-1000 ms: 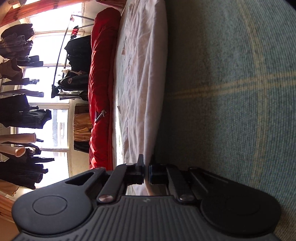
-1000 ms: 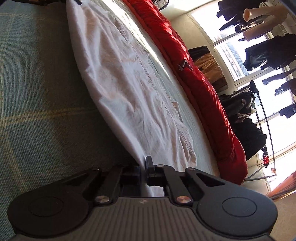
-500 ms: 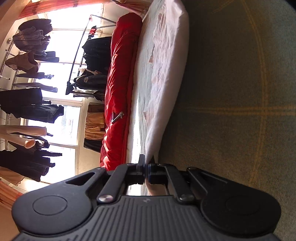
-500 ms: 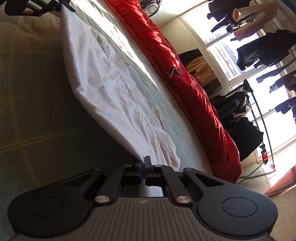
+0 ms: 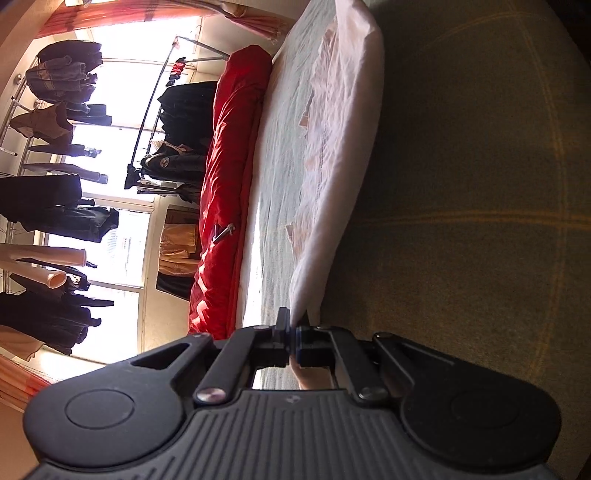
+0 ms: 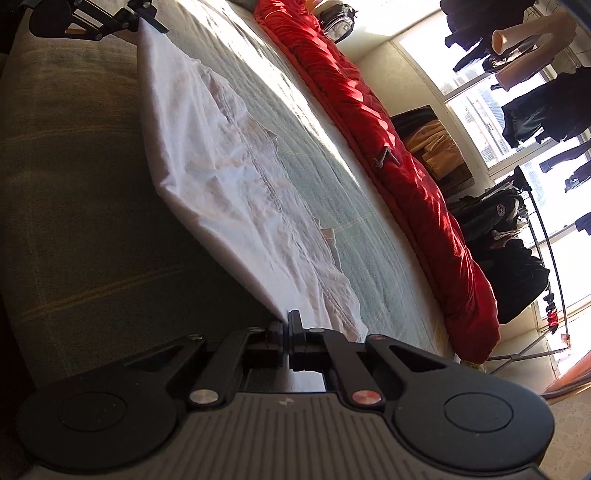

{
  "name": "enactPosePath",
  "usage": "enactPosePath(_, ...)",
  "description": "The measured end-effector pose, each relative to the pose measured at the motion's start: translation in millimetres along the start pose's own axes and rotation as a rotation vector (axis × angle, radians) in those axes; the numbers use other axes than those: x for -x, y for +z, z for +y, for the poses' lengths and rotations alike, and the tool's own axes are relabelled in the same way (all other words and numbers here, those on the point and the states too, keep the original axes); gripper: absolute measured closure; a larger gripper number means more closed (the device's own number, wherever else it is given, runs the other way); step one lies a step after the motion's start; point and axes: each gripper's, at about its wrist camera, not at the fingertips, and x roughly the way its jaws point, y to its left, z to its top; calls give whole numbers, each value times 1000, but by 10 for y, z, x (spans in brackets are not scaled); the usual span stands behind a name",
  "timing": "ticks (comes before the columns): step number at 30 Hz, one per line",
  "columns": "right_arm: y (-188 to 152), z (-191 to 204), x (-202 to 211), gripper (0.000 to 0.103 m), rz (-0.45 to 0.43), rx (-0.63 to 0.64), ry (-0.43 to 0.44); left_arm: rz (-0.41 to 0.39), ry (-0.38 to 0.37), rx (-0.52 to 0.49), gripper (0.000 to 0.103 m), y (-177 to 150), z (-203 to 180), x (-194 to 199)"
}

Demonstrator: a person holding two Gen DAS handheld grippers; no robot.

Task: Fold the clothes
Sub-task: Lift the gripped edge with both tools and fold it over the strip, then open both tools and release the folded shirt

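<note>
A white garment (image 5: 332, 155) lies stretched over a green plaid bed cover (image 5: 480, 184). My left gripper (image 5: 293, 332) is shut on one corner of its near edge. My right gripper (image 6: 287, 332) is shut on the other corner of the same edge, with the garment (image 6: 221, 166) running away from it. The lifted edge hangs taut between the two grippers, a little above the cover (image 6: 74, 184). The left gripper also shows at the far end in the right wrist view (image 6: 140, 16). The garment's far part is wrinkled and rests on the cover.
A red puffy quilt (image 5: 229, 192) lies along the bed's far side, also in the right wrist view (image 6: 406, 177). Beyond it stand a clothes rack with dark jackets (image 5: 177, 122), bright windows (image 6: 517, 110) and hanging dark clothes (image 5: 48, 206).
Both grippers have pulled the garment's held edge back toward the near side of the bed and lifted it. More plaid cover shows on the near side of the fabric.
</note>
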Motion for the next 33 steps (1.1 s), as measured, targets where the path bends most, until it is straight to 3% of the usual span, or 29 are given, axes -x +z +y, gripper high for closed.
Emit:
enactPosePath(6,-125,250,255,100,42,-6,62,-2,-71,10,101,-45,-162,247)
enactPosePath(13,-345,358,117,95,154,-73,209,29,-209,8,93,-189,-368,376)
enactPosePath(16,-459,236,197,93,176,-145,237,60,-316,116,92,-328,-178,423)
enactPosePath(20,-524,-116,303,83,118,-364,265,68,-354,373,92,-430,318,361)
enactPosePath(24,-479,-375,125,76,4,-617,310,13,-332,681,91,-405,770,-21)
enactPosePath(26,-459,-406,-45,74,-42,-722,341,25,-361,800,88,-432,809,-249)
enactPosePath(29,-546,-237,-269,74,-2,-795,364,88,-440,951,87,-550,689,-495)
enactPosePath(33,-905,-14,-185,68,73,-870,351,180,-460,993,87,-817,349,-274)
